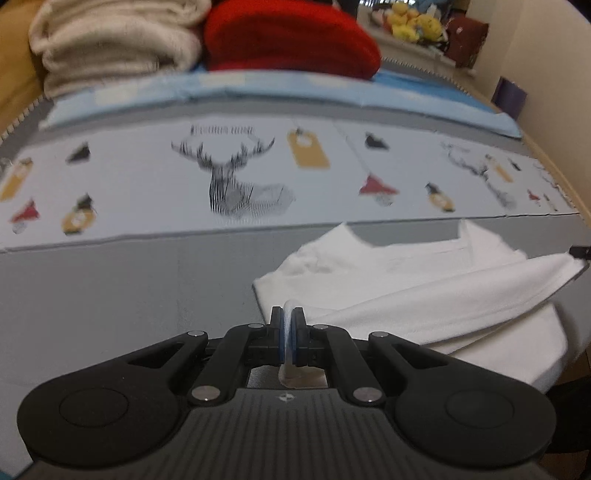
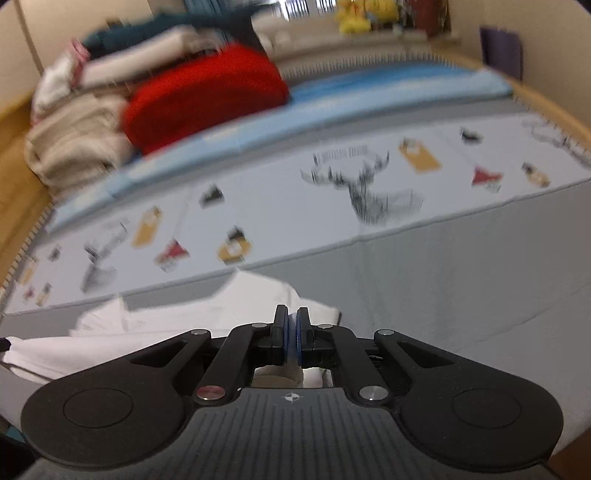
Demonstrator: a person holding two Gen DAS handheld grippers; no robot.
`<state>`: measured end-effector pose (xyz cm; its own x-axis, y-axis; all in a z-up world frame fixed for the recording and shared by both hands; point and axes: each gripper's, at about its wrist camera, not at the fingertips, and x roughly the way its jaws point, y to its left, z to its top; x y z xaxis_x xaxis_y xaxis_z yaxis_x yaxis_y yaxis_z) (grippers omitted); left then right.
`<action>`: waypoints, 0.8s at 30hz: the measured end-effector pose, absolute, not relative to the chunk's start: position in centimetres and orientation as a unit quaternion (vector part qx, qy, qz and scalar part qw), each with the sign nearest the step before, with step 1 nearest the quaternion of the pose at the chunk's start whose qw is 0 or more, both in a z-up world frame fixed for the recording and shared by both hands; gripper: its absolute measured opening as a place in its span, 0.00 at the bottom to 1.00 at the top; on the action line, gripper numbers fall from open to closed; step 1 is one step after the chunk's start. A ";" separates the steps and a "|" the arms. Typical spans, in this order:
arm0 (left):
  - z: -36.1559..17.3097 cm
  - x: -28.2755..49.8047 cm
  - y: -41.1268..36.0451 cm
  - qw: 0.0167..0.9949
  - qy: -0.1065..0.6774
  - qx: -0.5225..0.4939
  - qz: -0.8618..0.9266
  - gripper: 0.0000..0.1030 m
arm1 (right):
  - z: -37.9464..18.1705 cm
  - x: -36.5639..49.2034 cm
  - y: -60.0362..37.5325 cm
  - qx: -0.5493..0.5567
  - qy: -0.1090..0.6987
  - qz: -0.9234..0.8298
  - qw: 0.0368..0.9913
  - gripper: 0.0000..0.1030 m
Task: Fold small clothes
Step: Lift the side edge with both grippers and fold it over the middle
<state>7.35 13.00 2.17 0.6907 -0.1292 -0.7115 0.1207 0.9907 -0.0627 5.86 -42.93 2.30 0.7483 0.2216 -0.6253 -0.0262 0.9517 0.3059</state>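
A home bedroom; folded blankets [image 1: 110,48] on a bed; plush toys [image 1: 413,22] behind.

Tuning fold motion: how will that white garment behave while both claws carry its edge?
Likely floppy: the white garment sags in soft folds between the left claw and the right claw, both shut on its edge. Probably light, since thin pinches hold it. It may drag and bunch on the grey sheet rather than slide cleanly.

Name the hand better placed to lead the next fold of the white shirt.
Neither clearly. The left tongs and the right tongs are each shut on an edge of the shirt, so the fold probably needs both moving together across the grey cover.
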 end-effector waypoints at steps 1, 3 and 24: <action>0.9 8.3 13.6 0.911 0.408 -0.020 -0.058 0.03 | 1.2 7.1 -42.7 0.144 0.366 0.062 0.917 0.03; -0.1 10.0 14.9 0.897 0.432 -0.080 -0.047 0.03 | -1.1 9.0 -42.6 0.154 0.401 0.049 0.902 0.03; -0.5 9.2 15.7 0.896 0.435 -0.079 -0.037 0.38 | -3.5 7.9 -38.7 0.063 0.466 0.056 0.881 0.19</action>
